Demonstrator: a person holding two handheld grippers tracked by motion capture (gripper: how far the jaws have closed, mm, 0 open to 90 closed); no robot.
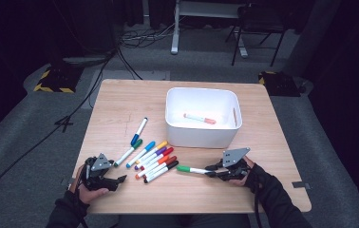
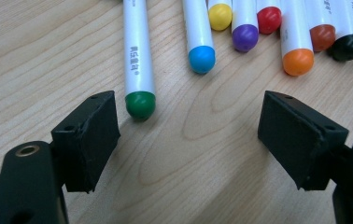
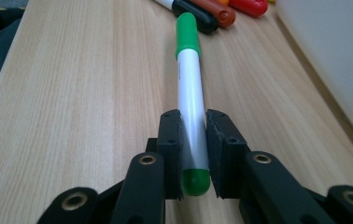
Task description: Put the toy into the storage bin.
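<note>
Only print: small black characters along the barrel of the dark-green-ended marker, near left of the table; too small to read. Nothing else is legible.

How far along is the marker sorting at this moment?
Done: one red-capped marker lies in the white bin. In hand: the right claw is shut on a green marker, low over the table. Left: the cluster of markers beside the open left claw.

marker cluster left, white bin ahead, bare table near
</note>
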